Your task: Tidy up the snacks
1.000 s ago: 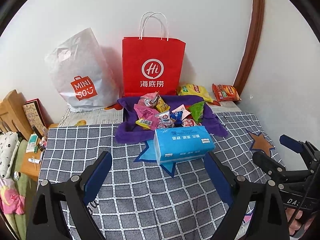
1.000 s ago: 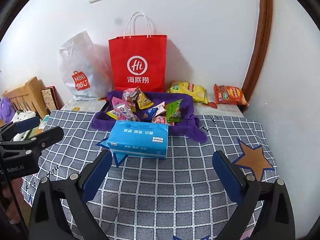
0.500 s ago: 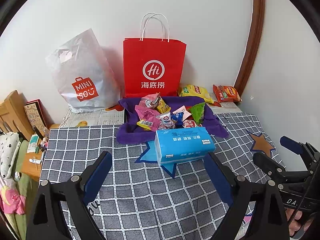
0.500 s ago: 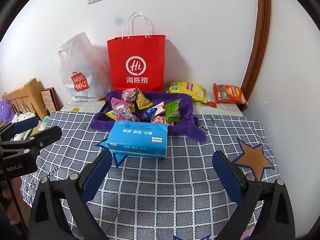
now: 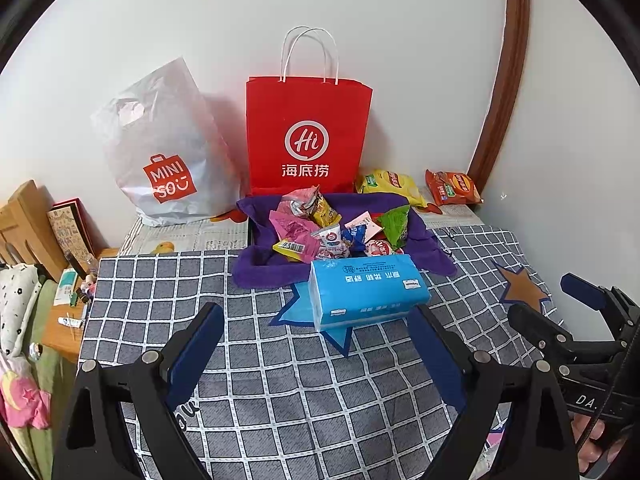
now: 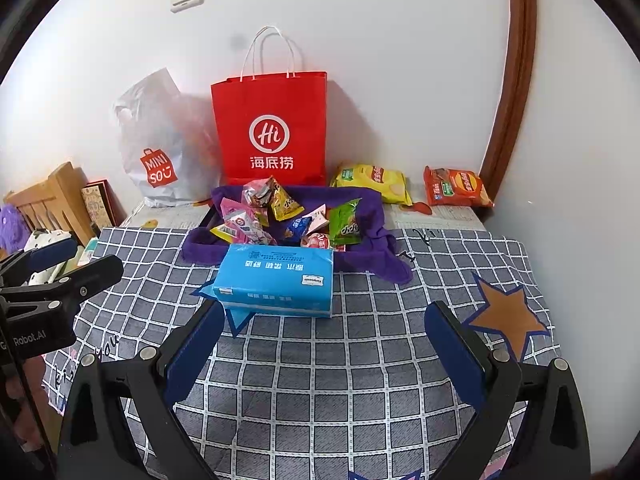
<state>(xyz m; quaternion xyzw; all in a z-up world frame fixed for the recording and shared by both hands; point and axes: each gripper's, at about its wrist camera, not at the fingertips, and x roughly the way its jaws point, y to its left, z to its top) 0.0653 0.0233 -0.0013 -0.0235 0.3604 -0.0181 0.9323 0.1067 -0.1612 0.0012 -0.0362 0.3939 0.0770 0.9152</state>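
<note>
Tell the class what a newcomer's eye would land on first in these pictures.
First the red paper bag upright against the wall, white MINISO bag on its left. Then the heap of snack packets on the purple cloth, with a blue tissue pack just in front.

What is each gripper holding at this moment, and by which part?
Nothing is held. The left gripper and the right gripper are both open above the checked cloth, short of the blue tissue pack.

We read "MINISO" on the white plastic bag (image 5: 160,152) at upper left, "Hi" with 海底捞 on the red paper bag (image 5: 306,136) at centre, and "Robot.AI" on the left tool (image 6: 60,280) at the right-wrist frame's left edge.
</note>
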